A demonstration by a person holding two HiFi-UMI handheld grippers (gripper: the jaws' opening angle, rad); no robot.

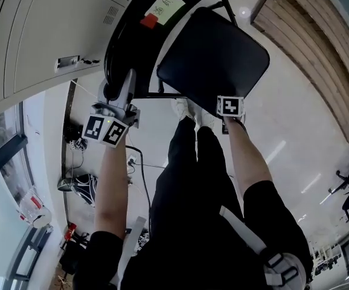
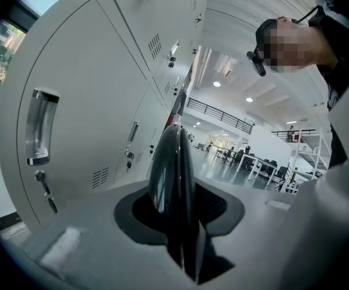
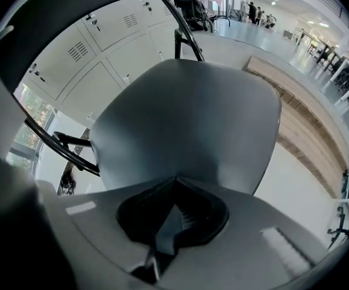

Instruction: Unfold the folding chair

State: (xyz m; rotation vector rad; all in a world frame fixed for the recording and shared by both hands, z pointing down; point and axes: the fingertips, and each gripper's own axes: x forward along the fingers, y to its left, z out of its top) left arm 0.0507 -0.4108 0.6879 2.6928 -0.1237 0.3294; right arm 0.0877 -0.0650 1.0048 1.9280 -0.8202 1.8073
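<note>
The black folding chair stands partly folded in front of me in the head view, its padded seat [image 1: 214,56] tilted and its curved backrest [image 1: 126,35] bearing a pale label. My left gripper [image 1: 115,104] is shut on the backrest's edge, and the glossy black edge [image 2: 169,162] fills the gap between its jaws [image 2: 174,222]. My right gripper [image 1: 230,110] points down at the seat's near edge. Its jaws [image 3: 173,192] are shut with nothing between them, and their tips lie against the seat [image 3: 186,125].
Grey lockers [image 1: 35,35] stand close behind the chair on the left. A wooden panelled strip [image 1: 319,47] runs along the right. My legs [image 1: 186,180] are just below the seat. Cables and bags [image 1: 81,186] lie on the floor at the left.
</note>
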